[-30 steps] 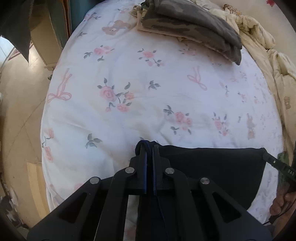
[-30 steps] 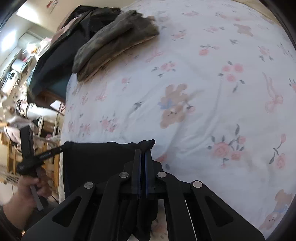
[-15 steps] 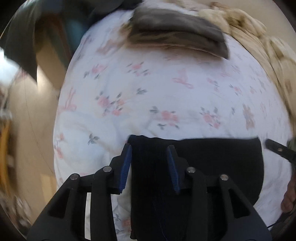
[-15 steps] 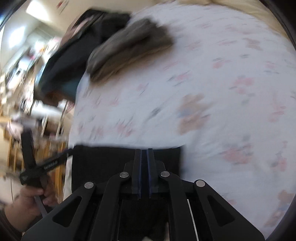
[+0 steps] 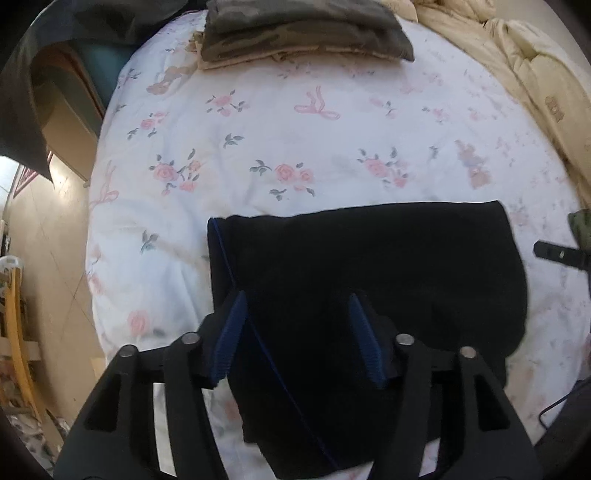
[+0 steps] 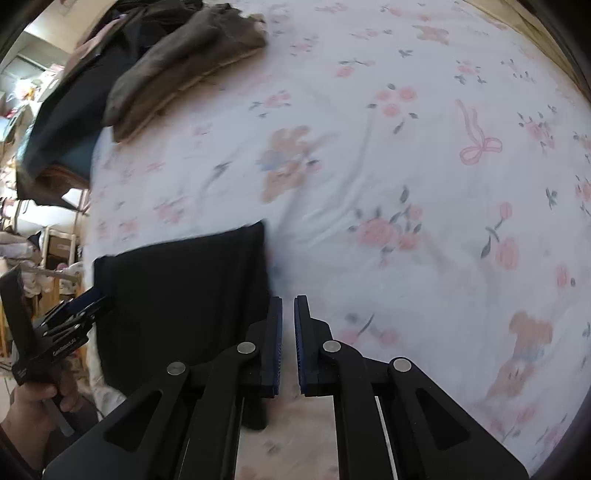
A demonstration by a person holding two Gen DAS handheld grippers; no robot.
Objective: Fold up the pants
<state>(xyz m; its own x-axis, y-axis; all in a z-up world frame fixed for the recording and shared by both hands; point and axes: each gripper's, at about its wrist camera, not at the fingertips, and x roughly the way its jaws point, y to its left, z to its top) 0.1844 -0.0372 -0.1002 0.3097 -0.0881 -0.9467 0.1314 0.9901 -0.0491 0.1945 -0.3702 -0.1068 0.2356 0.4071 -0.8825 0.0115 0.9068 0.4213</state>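
The black pants lie folded in a flat rectangle on the floral bed sheet, with a thin blue stripe along the left edge. My left gripper is open above the pants' near left part, holding nothing. In the right wrist view the pants lie to the left, and my right gripper hovers just past their right edge, jaws slightly apart and empty. The left gripper shows at the pants' far side in that view.
A stack of folded camouflage and beige clothes sits at the far end of the bed, also in the right wrist view. A cream quilt is bunched at the right. The bed edge and floor are at the left.
Both grippers have let go of the pants' corners and pulled back. The left jaws opened wide, the right ones a little. The pants now lie flat on the sheet.
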